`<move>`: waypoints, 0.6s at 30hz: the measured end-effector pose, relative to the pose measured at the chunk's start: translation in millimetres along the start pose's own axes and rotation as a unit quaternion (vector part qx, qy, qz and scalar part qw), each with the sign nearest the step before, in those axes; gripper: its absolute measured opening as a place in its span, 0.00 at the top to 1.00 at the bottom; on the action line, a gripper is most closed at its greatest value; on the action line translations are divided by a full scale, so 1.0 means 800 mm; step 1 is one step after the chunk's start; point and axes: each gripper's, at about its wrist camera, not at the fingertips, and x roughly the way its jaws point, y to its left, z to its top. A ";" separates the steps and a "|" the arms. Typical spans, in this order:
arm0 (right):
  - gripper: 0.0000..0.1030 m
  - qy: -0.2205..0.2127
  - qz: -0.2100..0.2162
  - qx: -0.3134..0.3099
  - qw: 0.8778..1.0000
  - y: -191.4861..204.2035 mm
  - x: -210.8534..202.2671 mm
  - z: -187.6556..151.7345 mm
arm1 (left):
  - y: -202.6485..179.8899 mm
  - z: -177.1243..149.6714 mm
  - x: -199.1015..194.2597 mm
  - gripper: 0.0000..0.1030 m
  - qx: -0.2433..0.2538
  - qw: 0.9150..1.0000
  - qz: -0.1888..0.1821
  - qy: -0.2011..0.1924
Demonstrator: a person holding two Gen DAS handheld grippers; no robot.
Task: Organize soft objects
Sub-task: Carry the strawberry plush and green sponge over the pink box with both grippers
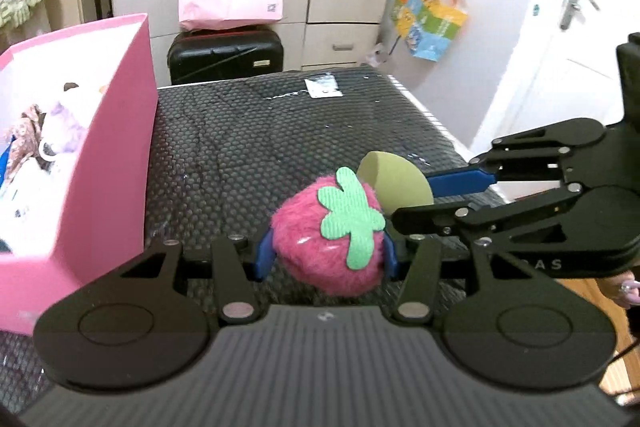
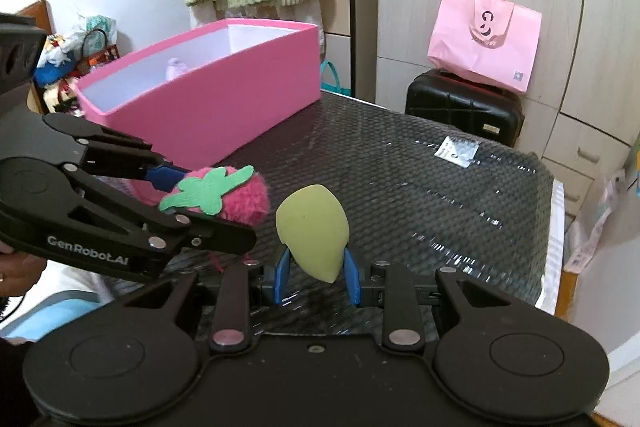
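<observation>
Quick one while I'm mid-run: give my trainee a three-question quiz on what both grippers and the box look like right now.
1. True or false: the left gripper is shut on the plush strawberry.
2. What does the right gripper hold? A) a green egg-shaped sponge B) a purple plush C) a tote bag
3. Fill in: the pink box on the black mat is ____ at the top, with soft toys already inside.

Key
1. True: its blue fingers press the strawberry from both sides.
2. A: the green sponge sits pinched between the blue fingers.
3. open
</observation>
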 end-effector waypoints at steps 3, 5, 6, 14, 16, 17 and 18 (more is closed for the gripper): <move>0.68 -0.005 0.000 0.005 1.000 0.016 -0.019 -0.004 | 0.000 -0.007 -0.022 0.52 -0.003 1.000 -0.009 0.005; 0.67 -0.001 0.006 0.008 1.000 0.029 -0.029 -0.005 | 0.001 -0.012 -0.035 0.52 -0.003 1.000 -0.017 0.006; 0.67 0.006 0.018 0.020 1.000 0.033 -0.033 -0.005 | 0.001 -0.015 -0.042 0.52 0.000 1.000 -0.027 0.005; 0.67 -0.015 0.056 0.027 0.998 0.073 -0.052 0.003 | 0.025 -0.034 -0.094 0.52 -0.016 1.000 -0.004 -0.001; 0.67 -0.018 0.060 0.020 0.998 0.085 -0.053 0.008 | 0.034 -0.036 -0.109 0.52 -0.019 1.000 0.006 -0.007; 0.67 -0.021 0.062 0.014 0.998 0.092 -0.054 0.012 | 0.038 -0.036 -0.117 0.52 -0.019 1.000 0.011 -0.009; 0.67 -0.023 0.064 0.008 0.998 0.098 -0.055 0.015 | 0.044 -0.036 -0.125 0.52 -0.019 1.000 0.016 -0.013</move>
